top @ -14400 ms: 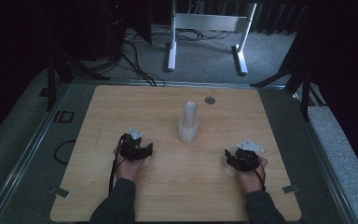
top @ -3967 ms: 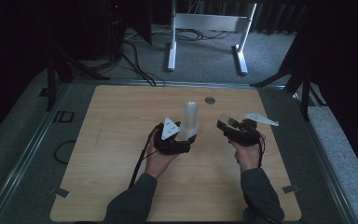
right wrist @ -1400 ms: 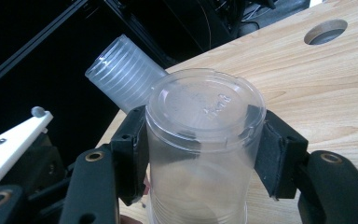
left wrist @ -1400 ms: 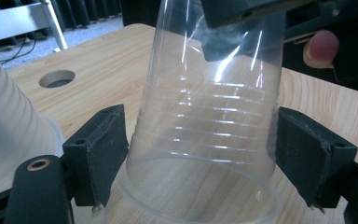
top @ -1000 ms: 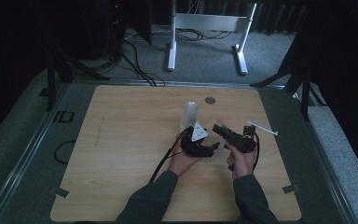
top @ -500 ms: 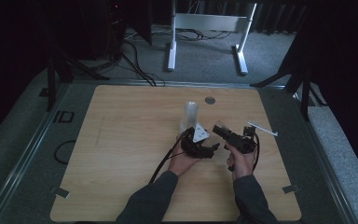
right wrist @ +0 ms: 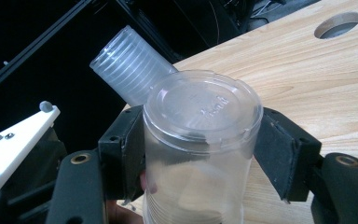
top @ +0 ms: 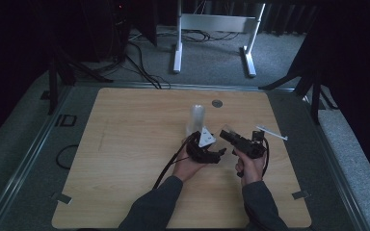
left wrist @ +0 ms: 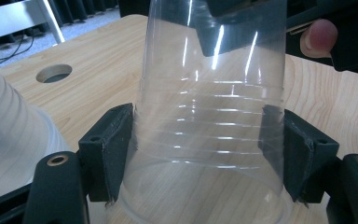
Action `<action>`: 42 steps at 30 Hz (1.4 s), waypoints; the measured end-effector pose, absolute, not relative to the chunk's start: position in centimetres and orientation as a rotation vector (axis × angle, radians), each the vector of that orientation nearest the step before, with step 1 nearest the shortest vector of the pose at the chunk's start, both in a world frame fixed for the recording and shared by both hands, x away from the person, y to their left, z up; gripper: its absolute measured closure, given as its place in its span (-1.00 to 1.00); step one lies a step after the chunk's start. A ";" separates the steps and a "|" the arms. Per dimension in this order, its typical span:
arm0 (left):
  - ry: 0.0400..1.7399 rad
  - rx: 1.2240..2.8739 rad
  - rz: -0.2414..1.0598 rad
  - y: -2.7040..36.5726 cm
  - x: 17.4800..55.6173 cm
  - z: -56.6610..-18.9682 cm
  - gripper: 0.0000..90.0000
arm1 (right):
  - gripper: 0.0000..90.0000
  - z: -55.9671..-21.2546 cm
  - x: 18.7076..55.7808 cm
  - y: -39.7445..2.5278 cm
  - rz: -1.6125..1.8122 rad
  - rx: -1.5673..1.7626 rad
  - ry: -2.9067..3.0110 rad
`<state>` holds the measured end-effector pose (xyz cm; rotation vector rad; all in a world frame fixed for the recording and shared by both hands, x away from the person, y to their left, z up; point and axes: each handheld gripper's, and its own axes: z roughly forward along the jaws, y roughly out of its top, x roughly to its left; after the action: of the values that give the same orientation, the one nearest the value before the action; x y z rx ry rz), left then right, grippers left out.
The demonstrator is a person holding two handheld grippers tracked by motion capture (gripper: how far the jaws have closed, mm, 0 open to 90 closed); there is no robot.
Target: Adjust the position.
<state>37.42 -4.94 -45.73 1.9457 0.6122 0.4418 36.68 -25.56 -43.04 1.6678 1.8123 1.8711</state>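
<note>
Both tools clamped on one clear cup, centre-right of counter.
Your left tool (left wrist: 200, 154) grips the cup (left wrist: 209, 116) near its rim; your right tool (right wrist: 200, 154) pinches its closed base. The cup stack (top: 196, 118) stands just beside, at 11 o'clock from the tools.

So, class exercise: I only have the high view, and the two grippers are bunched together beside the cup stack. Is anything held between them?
Observer: Yes. In the left gripper view the left gripper is shut on a clear plastic cup, near its wide rim.
Operator: And the other one?
Observer: In the right gripper view the right gripper clamps a closed base end. I cannot tell whether that is the same cup or one nested in it.
Operator: Is the stack involved?
Observer: The stack of cups stands just beside the left gripper; I cannot tell whether they touch.
</note>
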 end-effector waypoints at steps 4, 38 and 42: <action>0.607 1.952 0.455 -4.6 37.4 -45.6 -0.39 | -0.21 -43.0 36.6 -25.6 1.873 1.641 1.833; 0.583 1.961 0.478 -1.4 37.2 -44.4 -0.38 | -0.54 -42.4 35.3 -27.7 1.686 1.396 2.064; 0.581 1.962 0.471 -1.0 37.2 -44.2 -0.37 | -0.56 -42.2 35.4 -27.7 1.615 1.372 2.098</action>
<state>37.21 -1.00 -44.21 1.9625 0.5806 0.4712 35.43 -27.71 -42.15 1.3721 2.0976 1.6145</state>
